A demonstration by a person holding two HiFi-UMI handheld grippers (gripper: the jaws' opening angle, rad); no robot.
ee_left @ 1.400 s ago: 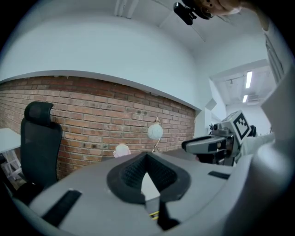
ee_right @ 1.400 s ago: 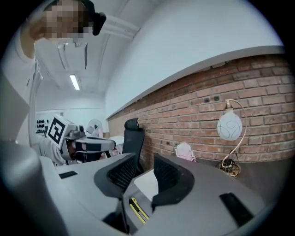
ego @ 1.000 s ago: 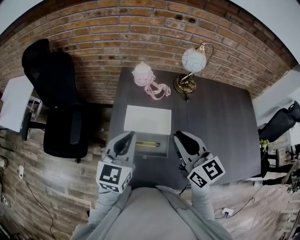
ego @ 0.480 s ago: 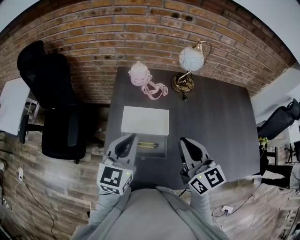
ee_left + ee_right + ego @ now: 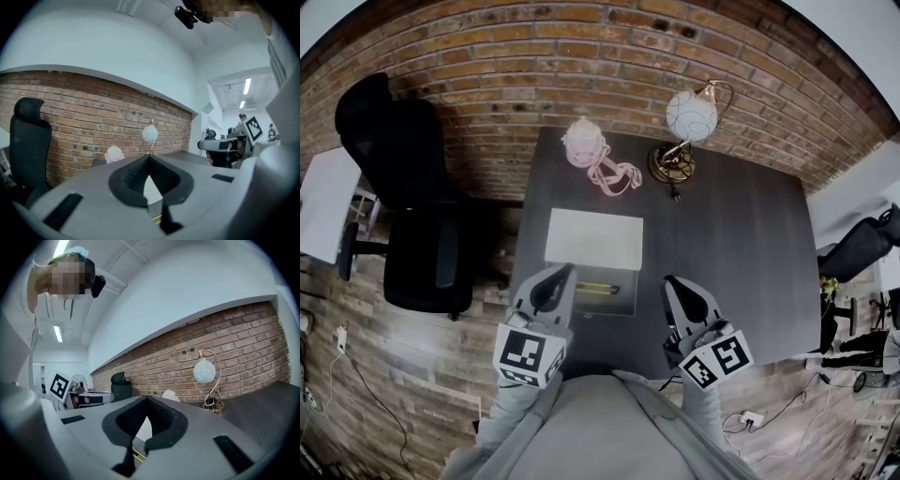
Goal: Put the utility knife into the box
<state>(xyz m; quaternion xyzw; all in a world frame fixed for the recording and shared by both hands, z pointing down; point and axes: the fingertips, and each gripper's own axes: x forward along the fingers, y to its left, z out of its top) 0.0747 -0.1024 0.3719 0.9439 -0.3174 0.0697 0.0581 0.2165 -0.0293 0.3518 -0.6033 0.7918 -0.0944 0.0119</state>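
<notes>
The grey box point(image 5: 622, 302) sits open near the front edge of the dark table point(image 5: 731, 244), its white lid point(image 5: 594, 239) lying flat behind it. A yellow utility knife point(image 5: 595, 287) lies inside the box. My left gripper point(image 5: 561, 270) hovers at the box's left edge, shut and holding nothing. My right gripper point(image 5: 672, 281) is a little right of the box, also shut and holding nothing. In the left gripper view the knife point(image 5: 157, 218) shows just below the closed left gripper point(image 5: 149, 157). In the right gripper view the knife point(image 5: 137, 453) peeks under the closed right gripper point(image 5: 147, 398).
A globe lamp on a brass base point(image 5: 686, 122) and a pink object with a looped cord point(image 5: 589, 148) stand at the table's far edge by the brick wall. A black office chair point(image 5: 412, 197) is left of the table; another dark chair point(image 5: 862, 246) is at the right.
My right gripper has drawn slightly right and back, away from the box. The left gripper has stayed in place, and the knife lies still in the box.
</notes>
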